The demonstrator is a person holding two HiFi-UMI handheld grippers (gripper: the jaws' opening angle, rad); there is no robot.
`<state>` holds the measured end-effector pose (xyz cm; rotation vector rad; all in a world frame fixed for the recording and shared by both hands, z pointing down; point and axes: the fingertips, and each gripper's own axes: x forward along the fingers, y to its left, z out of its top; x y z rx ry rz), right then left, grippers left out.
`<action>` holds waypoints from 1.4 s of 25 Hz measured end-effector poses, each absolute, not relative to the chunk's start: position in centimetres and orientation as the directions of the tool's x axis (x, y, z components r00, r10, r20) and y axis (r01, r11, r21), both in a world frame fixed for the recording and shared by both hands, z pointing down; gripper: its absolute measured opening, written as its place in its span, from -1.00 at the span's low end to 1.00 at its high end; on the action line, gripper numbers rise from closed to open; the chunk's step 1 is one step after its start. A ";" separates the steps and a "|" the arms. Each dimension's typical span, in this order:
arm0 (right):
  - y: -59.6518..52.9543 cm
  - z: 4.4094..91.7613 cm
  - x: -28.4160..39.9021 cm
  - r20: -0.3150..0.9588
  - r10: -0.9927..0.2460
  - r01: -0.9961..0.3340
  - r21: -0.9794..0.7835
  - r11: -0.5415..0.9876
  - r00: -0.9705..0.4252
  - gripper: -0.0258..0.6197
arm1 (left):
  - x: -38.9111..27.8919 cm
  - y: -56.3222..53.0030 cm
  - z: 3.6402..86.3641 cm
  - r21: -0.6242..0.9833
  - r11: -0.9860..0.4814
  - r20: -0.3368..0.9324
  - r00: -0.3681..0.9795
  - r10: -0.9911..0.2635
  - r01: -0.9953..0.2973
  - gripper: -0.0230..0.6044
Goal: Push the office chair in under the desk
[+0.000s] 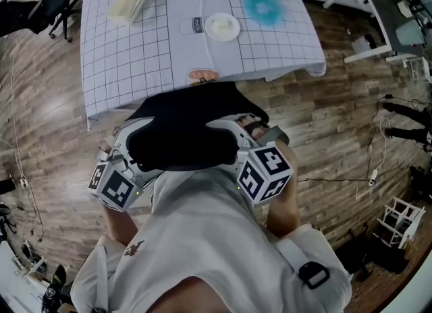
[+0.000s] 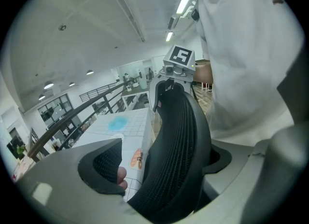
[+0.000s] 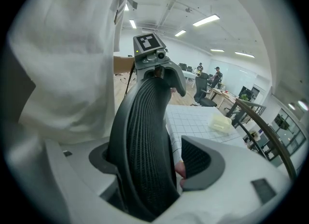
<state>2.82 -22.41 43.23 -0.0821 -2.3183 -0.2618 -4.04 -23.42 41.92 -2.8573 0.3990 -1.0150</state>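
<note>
The black mesh backrest (image 1: 185, 129) of the office chair stands in front of me, its far side at the edge of the desk (image 1: 121, 69) with the gridded white cloth. My left gripper (image 1: 131, 146) straddles the backrest's left edge and my right gripper (image 1: 239, 139) straddles its right edge. In the left gripper view the backrest (image 2: 178, 141) lies against the right jaw of the left gripper (image 2: 161, 165), with a gap to the left pad. In the right gripper view the backrest (image 3: 142, 131) rests against the left jaw of the right gripper (image 3: 152, 162), apart from the right pad. Both stand open.
On the desk are a white plate (image 1: 222, 26), a blue fluffy thing (image 1: 263, 8) and a clear box (image 1: 128, 0). Another black chair (image 1: 50, 5) stands at the far left, a white table frame (image 1: 364, 15) at the right. Cables (image 1: 374, 170) lie on the wooden floor.
</note>
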 end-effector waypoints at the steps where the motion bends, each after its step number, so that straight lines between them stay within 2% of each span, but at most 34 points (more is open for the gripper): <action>1: -22.5 43.2 3.0 0.722 -0.019 0.144 0.163 0.976 -0.692 0.14 | -3.9 -23.5 41.9 -0.163 -0.962 0.609 0.745 -0.272 -0.218 0.56; 35: -26.0 43.3 5.3 0.747 0.011 0.157 0.125 0.980 -0.665 0.13 | -1.5 -27.6 41.6 -0.176 -0.960 0.575 0.769 -0.278 -0.216 0.55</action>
